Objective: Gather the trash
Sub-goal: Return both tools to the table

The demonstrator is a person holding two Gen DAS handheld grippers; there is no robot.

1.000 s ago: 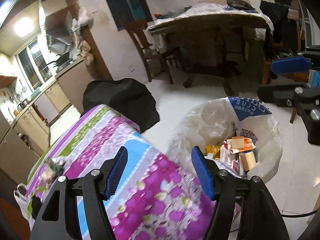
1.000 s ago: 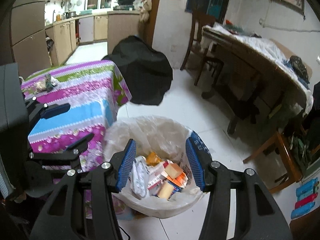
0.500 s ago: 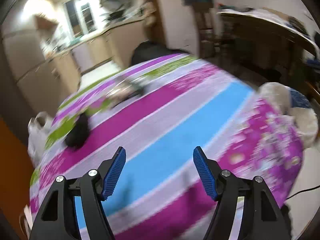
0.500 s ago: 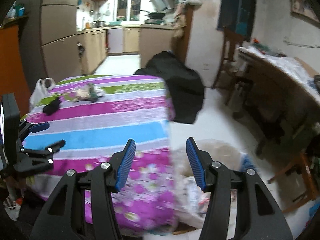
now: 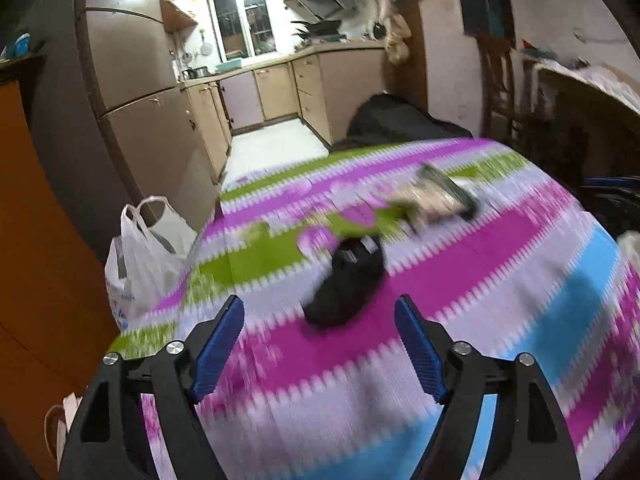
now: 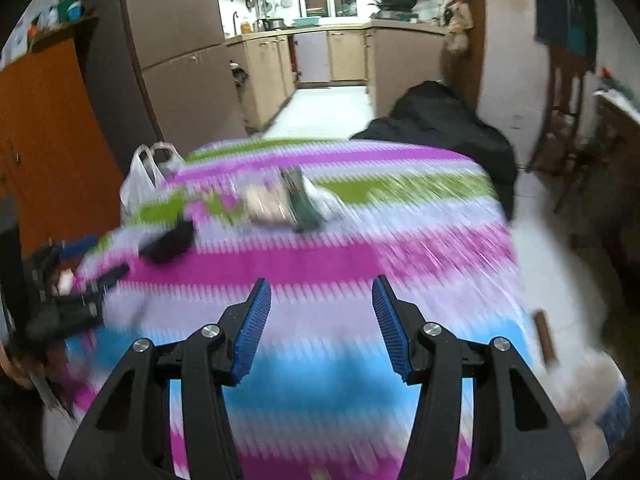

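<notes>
On the striped tablecloth lies a small black piece of trash, blurred, just beyond my left gripper. That gripper's jaws are opening and nothing is between them. Farther back sits a crumpled pile of wrappers. In the right wrist view the same black piece and the wrappers lie on the tablecloth, well ahead of my right gripper. It stands open and empty over the blue stripe. The left gripper shows at that view's left edge.
A white plastic bag stands on the floor at the table's left side. A black covered bulk sits behind the table. The lined trash bin is on the floor at the lower right. Kitchen cabinets stand beyond.
Both views have swung from the trash bin to the table. The left gripper has come close to the black piece and its jaws stand wider. The right gripper's gap looks unchanged.
</notes>
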